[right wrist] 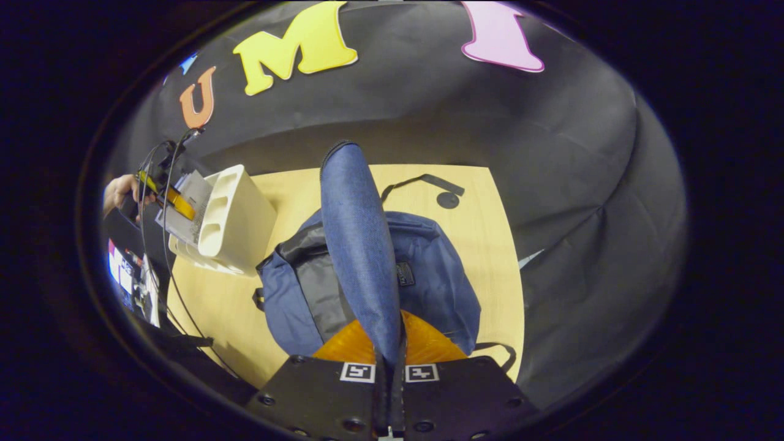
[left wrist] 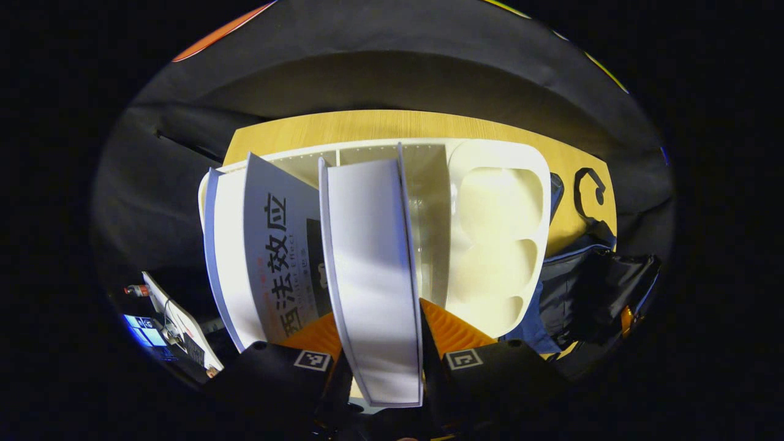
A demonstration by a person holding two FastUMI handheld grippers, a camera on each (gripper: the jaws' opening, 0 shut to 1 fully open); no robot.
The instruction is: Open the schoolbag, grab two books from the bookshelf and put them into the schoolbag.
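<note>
My left gripper (left wrist: 386, 349) is shut on a white book (left wrist: 370, 269), held edge-on in front of the white bookshelf (left wrist: 496, 233). A second book (left wrist: 275, 257) with a printed grey cover leans just left of it. The blue schoolbag (left wrist: 582, 288) lies to the right of the shelf. In the right gripper view my right gripper (right wrist: 390, 349) is shut on the schoolbag's blue flap (right wrist: 358, 245) and holds it up, so the dark lining (right wrist: 318, 288) of the schoolbag (right wrist: 441, 288) shows. Farther off, a hand holds the left gripper (right wrist: 168, 199) at the bookshelf (right wrist: 236, 214).
Everything stands on a wooden table (right wrist: 484, 245) ringed by the black cloth wall. A black strap (right wrist: 422, 180) and a small black disc (right wrist: 448, 199) lie behind the bag. Cables and a lit screen (right wrist: 122, 272) sit off the table's left side.
</note>
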